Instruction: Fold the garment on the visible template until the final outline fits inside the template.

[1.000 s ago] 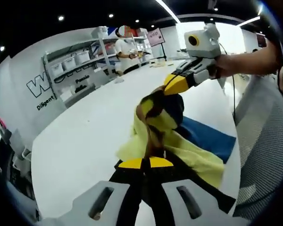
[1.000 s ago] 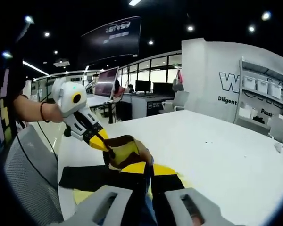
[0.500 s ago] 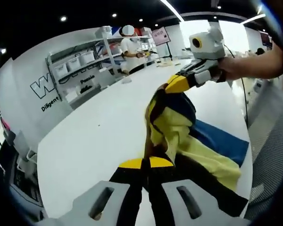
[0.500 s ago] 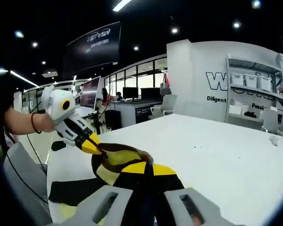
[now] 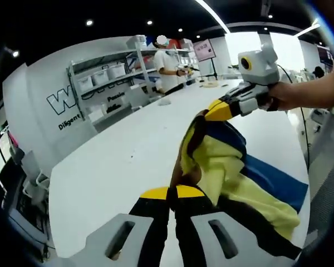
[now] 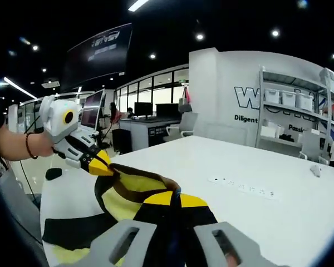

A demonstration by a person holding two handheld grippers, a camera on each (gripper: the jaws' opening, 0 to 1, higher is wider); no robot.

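Both grippers pinch the same garment (image 5: pixel 222 161) and hold it up off the white table (image 5: pixel 117 161). In the left gripper view the left gripper (image 5: pixel 172 193) has its yellow-tipped jaws closed on a bunched edge of the cloth, which rises from them as a yellow fold with dark brown and navy bands. The right gripper (image 5: pixel 214 111) comes in from the right, held by a person's hand (image 5: pixel 286 95), its yellow tips clamped on the far upper end of the same fold. The lower part of the garment drapes down toward the table's near right edge, yellow over a blue panel (image 5: pixel 275 181). In the right gripper view the right gripper (image 6: pixel 175 199) is closed on the cloth, dark fabric gathered at its tips, and the left gripper (image 6: pixel 103 166) enters from the left, shut on the other end; the stretch of garment (image 6: pixel 136 192) between them sags in a loop, yellow inside with a brown rim. A black and yellow part lies on the table near its left edge. Template outline cannot be made out. Beyond the table's far edge stand shelves (image 5: pixel 108 78) with white bins, and a person (image 5: pixel 168 64) by them.
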